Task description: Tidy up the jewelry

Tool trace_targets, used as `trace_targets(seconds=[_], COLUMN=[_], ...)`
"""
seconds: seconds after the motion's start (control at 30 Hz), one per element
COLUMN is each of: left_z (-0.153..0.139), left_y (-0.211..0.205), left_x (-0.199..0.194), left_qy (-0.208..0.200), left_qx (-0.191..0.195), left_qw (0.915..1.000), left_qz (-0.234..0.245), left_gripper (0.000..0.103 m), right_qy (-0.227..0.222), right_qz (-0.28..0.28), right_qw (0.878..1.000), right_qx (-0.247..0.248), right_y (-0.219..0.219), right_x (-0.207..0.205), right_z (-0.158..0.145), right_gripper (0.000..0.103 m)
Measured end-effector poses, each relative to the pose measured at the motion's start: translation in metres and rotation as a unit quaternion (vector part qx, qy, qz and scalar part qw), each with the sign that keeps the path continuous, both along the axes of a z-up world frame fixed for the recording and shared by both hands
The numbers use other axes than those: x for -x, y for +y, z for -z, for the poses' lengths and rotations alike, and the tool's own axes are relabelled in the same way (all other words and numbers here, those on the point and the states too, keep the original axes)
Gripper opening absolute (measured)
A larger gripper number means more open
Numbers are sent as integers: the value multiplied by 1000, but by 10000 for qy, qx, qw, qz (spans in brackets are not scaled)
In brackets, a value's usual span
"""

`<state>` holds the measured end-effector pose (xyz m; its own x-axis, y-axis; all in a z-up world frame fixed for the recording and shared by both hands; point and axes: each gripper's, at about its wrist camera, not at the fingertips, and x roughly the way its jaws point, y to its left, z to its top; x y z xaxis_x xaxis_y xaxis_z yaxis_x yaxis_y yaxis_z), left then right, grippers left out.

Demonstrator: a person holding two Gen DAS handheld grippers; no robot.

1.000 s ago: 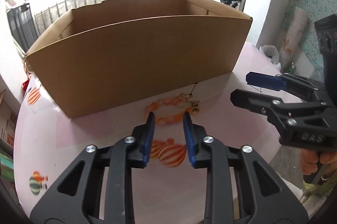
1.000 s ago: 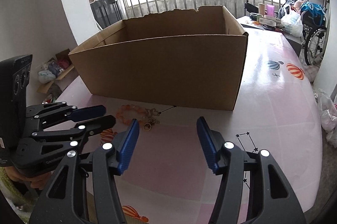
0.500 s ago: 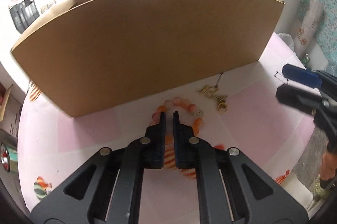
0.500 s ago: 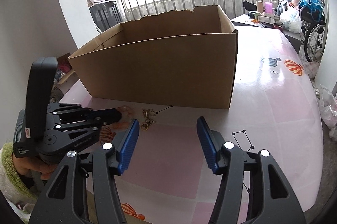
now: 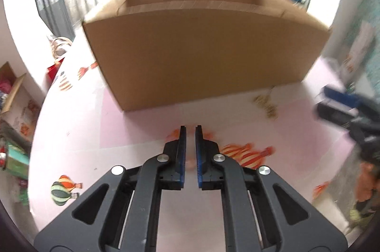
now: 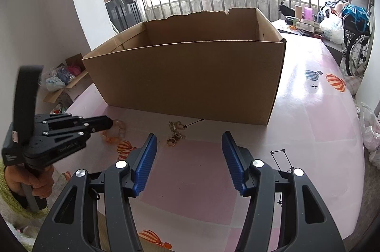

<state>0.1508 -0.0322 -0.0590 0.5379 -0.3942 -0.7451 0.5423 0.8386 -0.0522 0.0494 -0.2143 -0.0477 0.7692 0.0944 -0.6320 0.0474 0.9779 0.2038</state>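
An orange bead bracelet hangs from my left gripper, which is shut on it just above the pink table; in the blurred left wrist view the beads show beside my left gripper. A gold chain with a ring lies on the table in front of the open cardboard box; the chain also shows in the left wrist view. My right gripper is open and empty, low over the table just short of the chain.
The box stands across the middle of the pink table, which has balloon prints. A wheelchair and bags stand at the far right. Cartons and bags lie on the floor at the left.
My left gripper closed on the bracelet and has drawn it left and up, away from the gold chain. My right gripper has stayed open and nearly still.
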Motion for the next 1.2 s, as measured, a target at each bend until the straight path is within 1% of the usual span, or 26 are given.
trace_targets(seconds=[0.07, 0.13, 0.2, 0.3, 0.37, 0.47, 0.6, 0.7, 0.83, 0.93, 1.0, 1.03, 1.2], left_z=[-6, -6, -2, 5, 9, 14, 17, 19, 24, 25, 26, 26, 25], left_y=[-3, -14, -29, -52, -65, -78, -78, -79, -89, -90, -90, -89, -87], left_x=[6, 13, 18, 28, 28, 23, 18, 15, 12, 15, 15, 14, 14], left_qy=[36, 178, 267, 231, 196, 35, -30, -77, -269, -407, -448, -459, -502], left_qx=[323, 552, 605, 434, 331, 10, -139, -138, -202, -230, -216, -214, -183], left_qw=[9992, 9971, 9949, 9928, 9921, 9933, 9940, 9944, 9937, 9930, 9931, 9932, 9933], left_qz=[219, 496, 767, 1091, 1197, 1158, 1082, 1045, 1067, 1084, 1058, 1044, 1027], left_gripper=[19, 20, 21, 23, 26, 29, 29, 29, 28, 22, 16, 10, 8], right_qy=[16, 28, 36, 57, 68, 70, 75, 97, 111, 116, 117, 117, 116], right_qz=[8, 74, 132, 245, 312, 368, 382, 370, 352, 353, 360, 364, 383], right_qw=[10000, 9999, 9999, 9997, 9995, 9993, 9992, 9992, 9991, 9991, 9990, 9990, 9989], right_qx=[56, 98, 82, 79, 45, 2, -93, -139, -197, -225, -245, -251, -252], right_y=[1, 0, -3, -8, -12, -17, -23, -24, -25, -26, -28, -28, -29], right_x=[-1, -2, -1, 0, 0, 1, 0, -1, -2, -2, -3, -2, -1], right_z=[0, 0, 0, 2, 3, 5, 11, 15, 19, 20, 21, 22, 22], right_gripper=[51, 49, 48, 48, 48, 48, 48, 48, 48, 48, 48, 48, 48])
